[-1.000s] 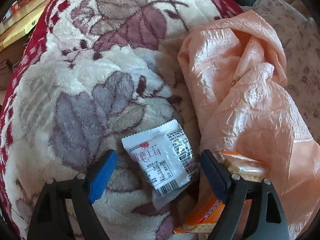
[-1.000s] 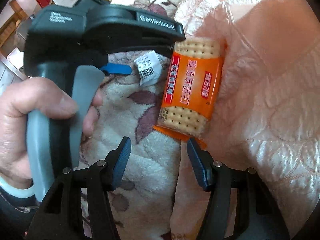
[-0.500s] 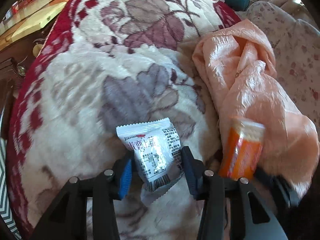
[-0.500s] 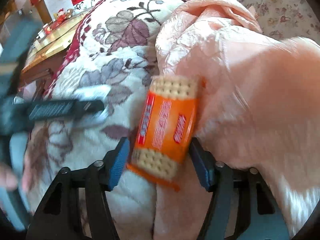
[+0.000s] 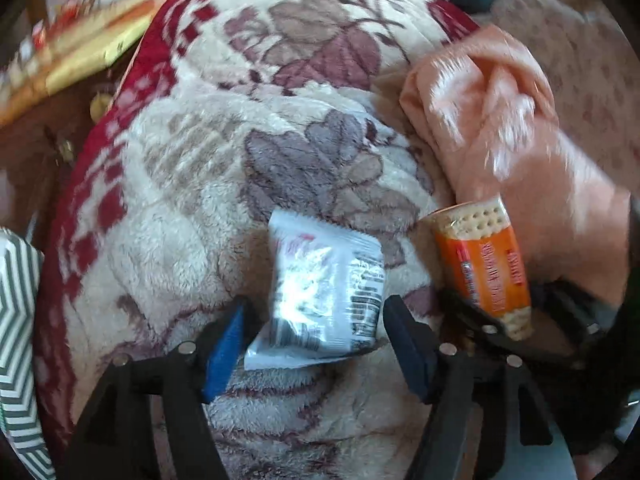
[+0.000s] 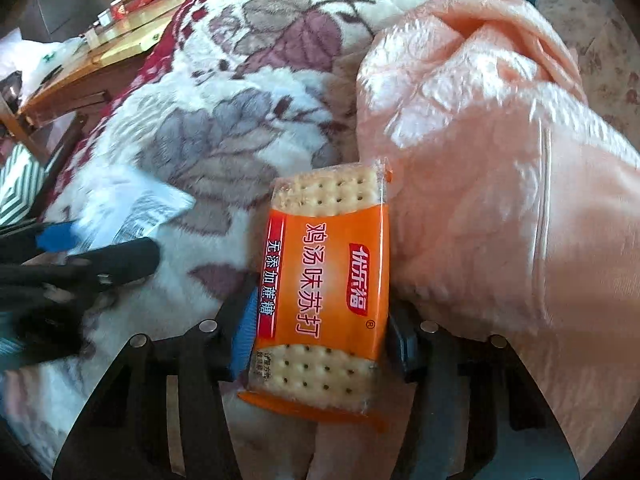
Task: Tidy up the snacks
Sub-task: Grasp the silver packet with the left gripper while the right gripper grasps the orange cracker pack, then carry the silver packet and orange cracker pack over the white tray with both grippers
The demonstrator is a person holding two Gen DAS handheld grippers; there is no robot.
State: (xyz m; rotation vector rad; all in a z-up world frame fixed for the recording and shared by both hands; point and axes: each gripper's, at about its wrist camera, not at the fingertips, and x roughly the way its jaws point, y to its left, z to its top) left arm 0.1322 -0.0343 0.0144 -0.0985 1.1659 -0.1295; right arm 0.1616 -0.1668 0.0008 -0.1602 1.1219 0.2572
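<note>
Pickup step in hand. My right gripper [image 6: 318, 334] is closing on the orange cracker pack [image 6: 324, 300]. My left gripper [image 5: 314, 330] is opening around the white sachet [image 5: 324, 296], over the fleece blanket [image 5: 168, 200]. Next: carry both to one spot.

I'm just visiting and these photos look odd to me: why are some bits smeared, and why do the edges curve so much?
Left wrist view: the peach cloth and the white sachet are streaked by motion blur, glare whitens the sachet's face, and dark corners mark the fisheye lens. Right wrist view: the orange cracker pack is sharp and readable, while the left gripper at the edge is smeared; sunlight puts shine on the cloth.
</note>
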